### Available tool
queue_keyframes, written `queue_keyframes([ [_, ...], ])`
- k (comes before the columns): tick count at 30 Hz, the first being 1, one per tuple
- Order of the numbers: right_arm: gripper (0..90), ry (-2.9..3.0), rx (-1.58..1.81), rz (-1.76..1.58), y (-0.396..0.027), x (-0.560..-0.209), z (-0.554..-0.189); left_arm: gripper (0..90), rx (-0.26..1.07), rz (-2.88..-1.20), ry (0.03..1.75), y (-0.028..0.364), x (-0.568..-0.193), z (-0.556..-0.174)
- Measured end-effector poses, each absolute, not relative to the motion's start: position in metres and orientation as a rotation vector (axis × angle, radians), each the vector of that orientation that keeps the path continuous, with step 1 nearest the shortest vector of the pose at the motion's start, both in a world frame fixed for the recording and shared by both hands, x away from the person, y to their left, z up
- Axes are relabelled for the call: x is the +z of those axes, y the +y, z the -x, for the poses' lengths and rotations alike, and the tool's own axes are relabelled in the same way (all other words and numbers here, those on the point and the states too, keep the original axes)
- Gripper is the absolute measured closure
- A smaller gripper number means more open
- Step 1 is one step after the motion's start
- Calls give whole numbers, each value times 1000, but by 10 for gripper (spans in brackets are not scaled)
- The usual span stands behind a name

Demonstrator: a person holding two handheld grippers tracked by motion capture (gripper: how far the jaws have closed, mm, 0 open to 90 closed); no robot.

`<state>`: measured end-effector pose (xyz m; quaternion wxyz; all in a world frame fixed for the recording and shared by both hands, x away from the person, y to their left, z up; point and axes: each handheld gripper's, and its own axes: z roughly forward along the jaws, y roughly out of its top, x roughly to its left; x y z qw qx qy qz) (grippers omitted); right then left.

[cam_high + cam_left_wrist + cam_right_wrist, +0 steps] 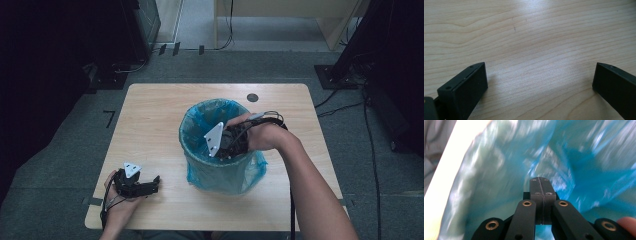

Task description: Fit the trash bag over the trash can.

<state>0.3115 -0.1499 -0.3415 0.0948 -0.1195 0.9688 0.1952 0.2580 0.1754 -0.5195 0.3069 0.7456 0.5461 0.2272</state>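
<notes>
**Right gripper closed over the lined bin, left gripper waiting on the table**

We are holding the right gripper (227,145) over the mouth of the bin (200,170), which is standing near the middle of the wooden table (150,110), a little toward our right side. A blue bag (192,125) is lining the bin and is folding out over its rim. In the right gripper view we are looking along the gripper's two black jaws, and they are pressing flat against each other with nothing showing between them; the blurred blue plastic (586,170) is spreading out behind them.

We are resting the left gripper (150,187) on the table near its front left corner, well apart from the bin. In the left gripper view its jaws are standing wide apart, with bare wood grain (536,50) lying between them and nothing in their grasp.
</notes>
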Motion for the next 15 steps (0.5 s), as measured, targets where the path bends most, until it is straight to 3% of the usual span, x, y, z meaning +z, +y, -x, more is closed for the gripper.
queue_keyframes([
  [5,900,2866,570,340,-156,-346,-310,0,601,-1969,1446,175,-520,-258],
  [15,900,2744,822,263,-179,-318,-296,0,602,-1967,1450,175,-520,-258],
])
